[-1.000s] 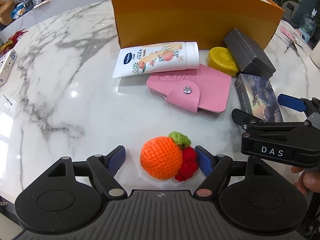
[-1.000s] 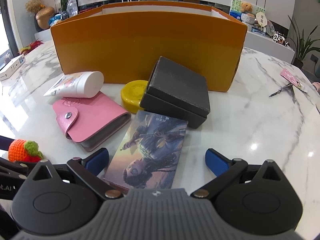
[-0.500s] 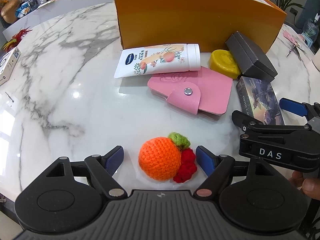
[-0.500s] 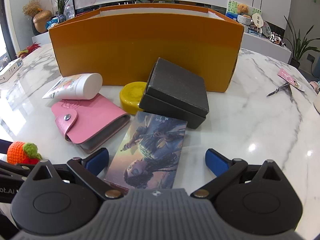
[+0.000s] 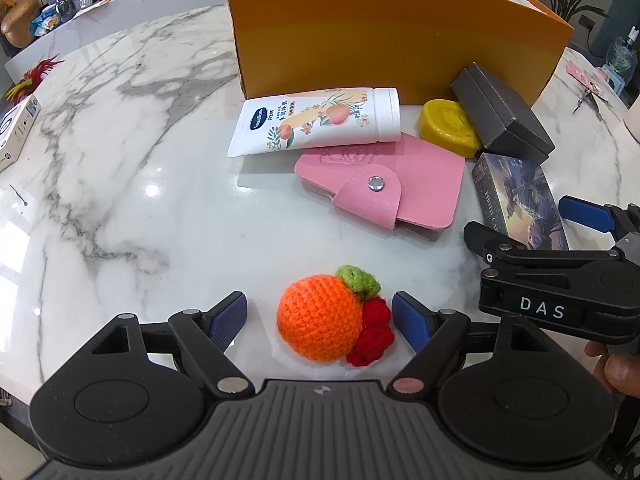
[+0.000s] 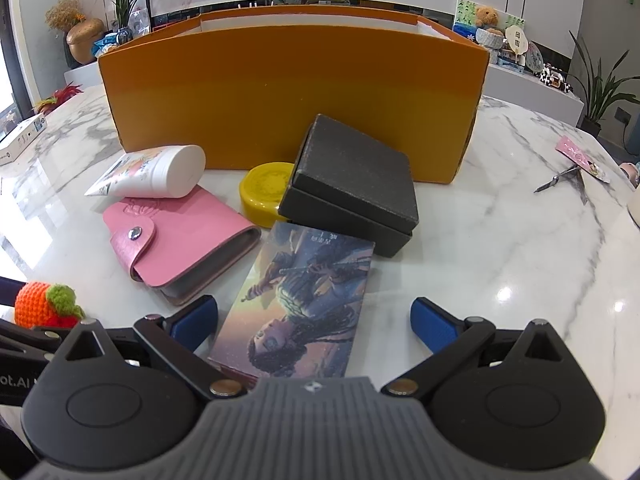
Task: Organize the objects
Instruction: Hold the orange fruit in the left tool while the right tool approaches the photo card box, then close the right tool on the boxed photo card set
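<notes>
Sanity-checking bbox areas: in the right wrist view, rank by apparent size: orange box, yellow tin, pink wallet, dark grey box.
1. orange box
2. dark grey box; pink wallet looks about as big, and sits nearer the camera, so no ranking between them
3. yellow tin, partly hidden by the grey box

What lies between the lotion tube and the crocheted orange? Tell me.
In the left wrist view, mostly bare marble tabletop separates the lotion tube from the crocheted orange; the pink card wallet sits just right of that line.

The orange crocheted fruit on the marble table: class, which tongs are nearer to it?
Left. The left tongs straddle the orange crocheted fruit, open and not touching; the right tongs sit off to its side, around the illustrated card box.
</notes>
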